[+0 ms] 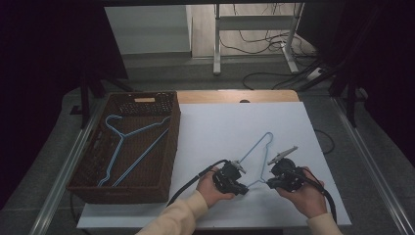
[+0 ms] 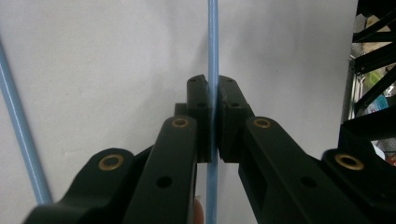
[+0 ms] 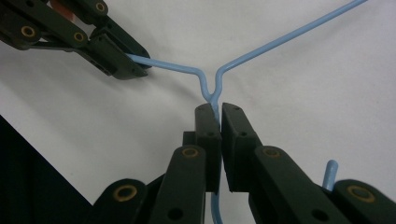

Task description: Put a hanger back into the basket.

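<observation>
Hanger was clamped by both shut claws, left and right; next judged: lifting toward the basket left of it.

The thin light-blue wire clothes hanger lies over the white bench, near its front edge and right of the middle. Its hook end points toward the front edge and its long bar toward the far edge. One shoulder wire and the twisted neck are each clamped.
</observation>
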The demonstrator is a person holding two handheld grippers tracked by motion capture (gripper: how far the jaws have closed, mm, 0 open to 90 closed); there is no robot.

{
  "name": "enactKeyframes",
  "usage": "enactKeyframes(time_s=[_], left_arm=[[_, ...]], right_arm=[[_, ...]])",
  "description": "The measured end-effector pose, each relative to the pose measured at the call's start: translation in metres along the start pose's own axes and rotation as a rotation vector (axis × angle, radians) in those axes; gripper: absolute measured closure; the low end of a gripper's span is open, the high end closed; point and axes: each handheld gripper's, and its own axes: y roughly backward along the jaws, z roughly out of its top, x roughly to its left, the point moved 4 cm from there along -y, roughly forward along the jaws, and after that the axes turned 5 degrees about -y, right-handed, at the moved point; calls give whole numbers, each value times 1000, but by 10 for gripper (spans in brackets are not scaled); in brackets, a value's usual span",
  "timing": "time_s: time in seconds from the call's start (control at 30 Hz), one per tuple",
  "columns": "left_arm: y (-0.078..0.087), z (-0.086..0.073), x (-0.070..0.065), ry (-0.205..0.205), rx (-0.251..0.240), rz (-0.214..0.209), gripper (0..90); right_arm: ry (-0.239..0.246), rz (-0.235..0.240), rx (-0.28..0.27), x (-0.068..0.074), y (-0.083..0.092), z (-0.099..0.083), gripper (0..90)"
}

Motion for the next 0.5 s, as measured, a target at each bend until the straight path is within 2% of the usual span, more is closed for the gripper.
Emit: enactKeyframes(time_s=[0.07,0.1,0.13,0.23,0.3,0.37,0.43,0.5], left_arm=[[3,0,0,3,-8,2,863],[5,1,0,5,-14,2,863],[7,1,0,5,-17,5,864],[20,3,0,14,-54,7,864],[32,6,1,28,-93,2,865],[46,8,2,41,-132,-3,865],[62,10,4,52,-175,-7,865],[77,11,5,58,-203,-4,865]], right_arm=[[-1,3,-24,0,2,1,847],[-5,7,-53,-1,4,2,814],[-24,16,-104,-2,8,4,737],[-89,34,-296,-12,31,7,621],[-150,17,-478,-24,53,7,547],[-229,24,-619,-37,75,1,511],[-284,19,-698,-50,89,-7,499],[-321,41,-714,-59,93,-15,497]])
